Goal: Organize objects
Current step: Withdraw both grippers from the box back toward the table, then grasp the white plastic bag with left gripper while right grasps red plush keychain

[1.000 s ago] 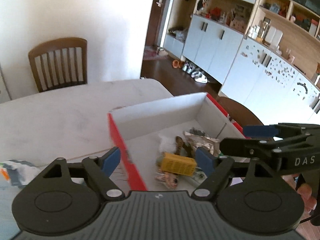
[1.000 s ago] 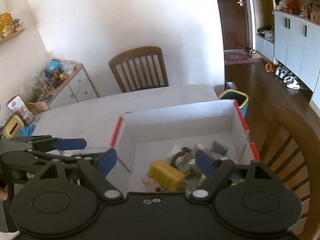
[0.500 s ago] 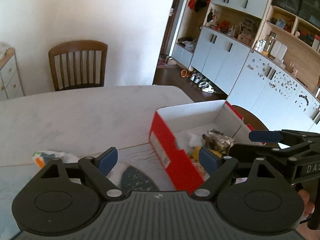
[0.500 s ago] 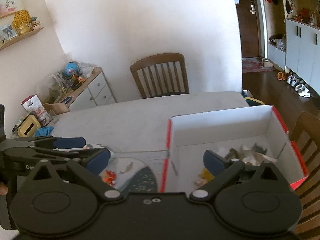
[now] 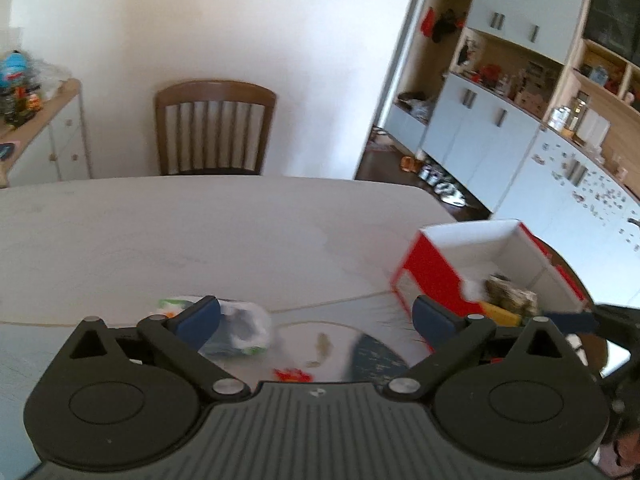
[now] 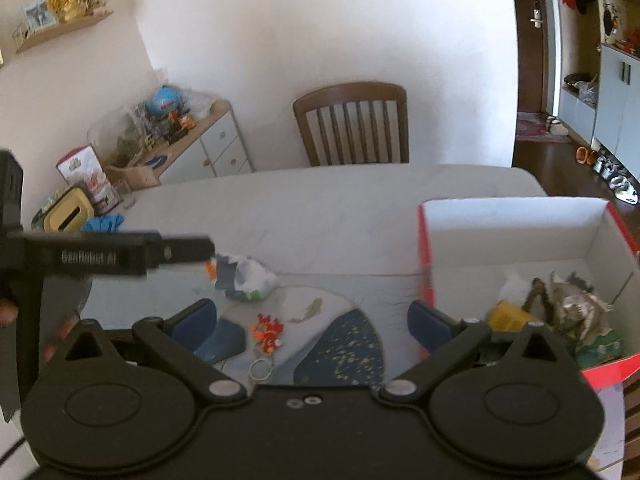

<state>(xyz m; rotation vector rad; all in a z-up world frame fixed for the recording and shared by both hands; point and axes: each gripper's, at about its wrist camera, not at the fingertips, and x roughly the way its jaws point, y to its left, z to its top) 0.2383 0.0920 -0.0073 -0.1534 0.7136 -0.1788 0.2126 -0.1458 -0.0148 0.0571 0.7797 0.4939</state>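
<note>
Left hand-held gripper is opening, nothing between its jaws; the crumpled plastic bag lies on the counter just ahead-left, nearer it than the spread, empty right hand-held gripper.

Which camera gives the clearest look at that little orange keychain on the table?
The right wrist view: the orange keychain lies unblocked, with its metal ring visible below the charm. In the left wrist view, only a red-orange sliver peeks above the gripper's body, ring hidden.
</note>
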